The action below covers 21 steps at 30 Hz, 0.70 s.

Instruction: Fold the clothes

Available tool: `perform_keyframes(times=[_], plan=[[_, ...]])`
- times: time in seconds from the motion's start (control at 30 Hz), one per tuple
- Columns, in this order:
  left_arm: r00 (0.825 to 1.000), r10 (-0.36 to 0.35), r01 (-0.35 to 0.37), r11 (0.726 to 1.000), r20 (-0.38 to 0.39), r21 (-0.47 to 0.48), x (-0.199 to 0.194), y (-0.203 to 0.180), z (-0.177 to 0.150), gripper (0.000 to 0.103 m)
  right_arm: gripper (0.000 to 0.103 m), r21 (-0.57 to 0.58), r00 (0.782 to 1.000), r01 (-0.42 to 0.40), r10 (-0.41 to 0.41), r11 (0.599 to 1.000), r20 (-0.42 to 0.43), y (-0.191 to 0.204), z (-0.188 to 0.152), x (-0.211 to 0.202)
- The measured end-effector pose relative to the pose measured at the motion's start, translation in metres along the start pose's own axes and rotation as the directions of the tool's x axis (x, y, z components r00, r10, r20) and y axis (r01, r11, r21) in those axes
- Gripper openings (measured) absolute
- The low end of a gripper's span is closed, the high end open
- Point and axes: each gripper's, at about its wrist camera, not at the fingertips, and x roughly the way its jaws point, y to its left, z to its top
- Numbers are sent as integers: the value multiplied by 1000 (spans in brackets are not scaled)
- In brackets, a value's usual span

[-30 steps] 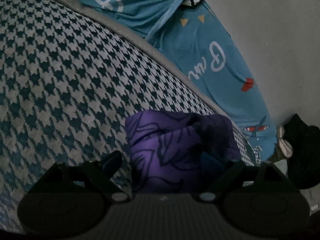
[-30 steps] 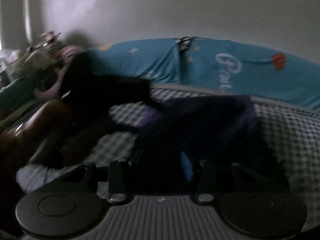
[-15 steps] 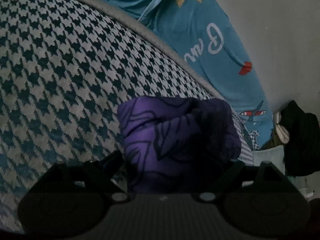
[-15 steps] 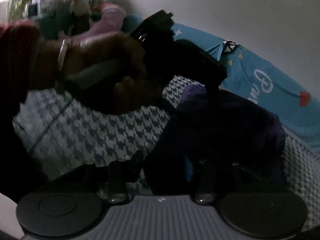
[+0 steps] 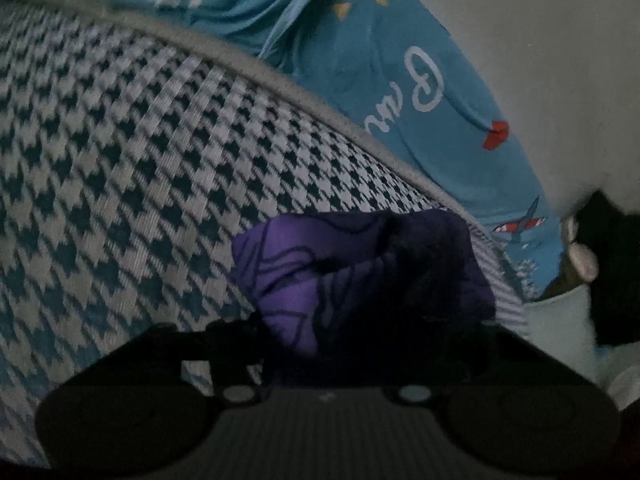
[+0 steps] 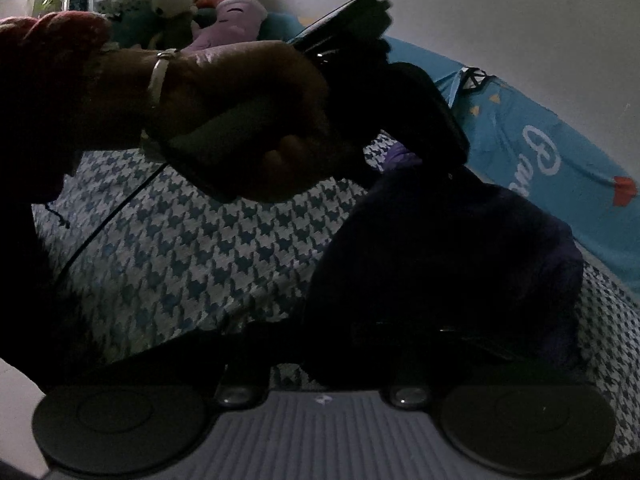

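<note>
A purple garment [image 5: 320,280] with dark line print is bunched up between the fingers of my left gripper [image 5: 352,332], which is shut on it above the houndstooth bed cover [image 5: 140,160]. In the right wrist view the same garment [image 6: 440,260] looks dark and fills the gap of my right gripper [image 6: 328,344], also shut on it. A person's hand [image 6: 240,120] with a bracelet holds the left gripper [image 6: 436,148] at the garment's upper edge. The fingertips of both grippers are buried in cloth.
The houndstooth cover [image 6: 200,248] spreads under everything. A blue printed sheet [image 5: 420,80] lies along the wall behind the bed, also in the right wrist view [image 6: 540,160]. Plush toys [image 6: 232,16] sit at the far left. A dark heap [image 5: 616,260] lies off the bed's end.
The right wrist view has swung round, and the hand with the left gripper now fills its upper left. The garment stays bunched in both grippers and has shifted slightly over the bed.
</note>
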Motion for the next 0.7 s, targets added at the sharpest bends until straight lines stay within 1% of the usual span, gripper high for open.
perform_keyframes(times=[0.1, 0.17, 0.23, 0.27, 0.3, 0.33, 0.37, 0.4, 0.43, 0.47, 0.5, 0.63, 0.67, 0.7], plan=[[998, 52, -53, 996, 20, 75, 3, -9, -3, 51, 21, -14, 1000, 2, -2, 1000, -4, 3, -1, 2], [998, 53, -54, 997, 20, 52, 4, -5, -2, 52, 27, -24, 1000, 3, -3, 1000, -3, 5, -1, 3], [998, 61, -62, 997, 20, 45, 5, -3, -2, 56, 31, -23, 1000, -7, 7, 1000, 0, 4, 1, 1], [998, 67, -67, 997, 21, 43, 5, -2, -2, 60, 31, -11, 1000, -17, 17, 1000, 3, 1, 2, -1], [995, 91, -92, 994, 32, 58, 3, -5, -3, 66, 31, 12, 999, -31, 31, 999, 7, -4, 4, -3], [992, 114, -117, 990, 44, 73, 1, -8, -4, 70, 31, 46, 999, -50, 49, 998, 12, -9, 7, -5], [989, 138, -142, 986, 56, 87, -1, -11, -5, 77, 31, 99, 997, -77, 76, 992, 20, -16, 10, -8], [985, 161, -167, 981, 68, 101, -3, -15, -6, 80, 31, 153, 994, -107, 103, 982, 35, -25, 13, -11], [979, 185, -194, 974, 80, 119, -6, -19, -7, 82, 31, 193, 992, -125, 117, 973, 51, -32, 15, -13], [974, 209, -220, 966, 92, 136, -8, -23, -8, 86, 31, 221, 990, -133, 122, 966, 66, -37, 17, -16], [969, 224, -238, 960, 101, 147, -12, -26, -10, 89, 31, 247, 990, -137, 122, 959, 77, -43, 19, -18], [951, 283, -302, 935, 125, 184, -23, -37, -17, 94, 31, 354, 990, -128, 98, 926, 101, -65, 22, -22], [944, 302, -322, 928, 129, 187, -26, -38, -20, 97, 31, 378, 991, -121, 87, 918, 106, -70, 23, -23], [940, 315, -336, 923, 133, 187, -27, -39, -21, 98, 31, 399, 991, -109, 71, 911, 110, -74, 23, -24]])
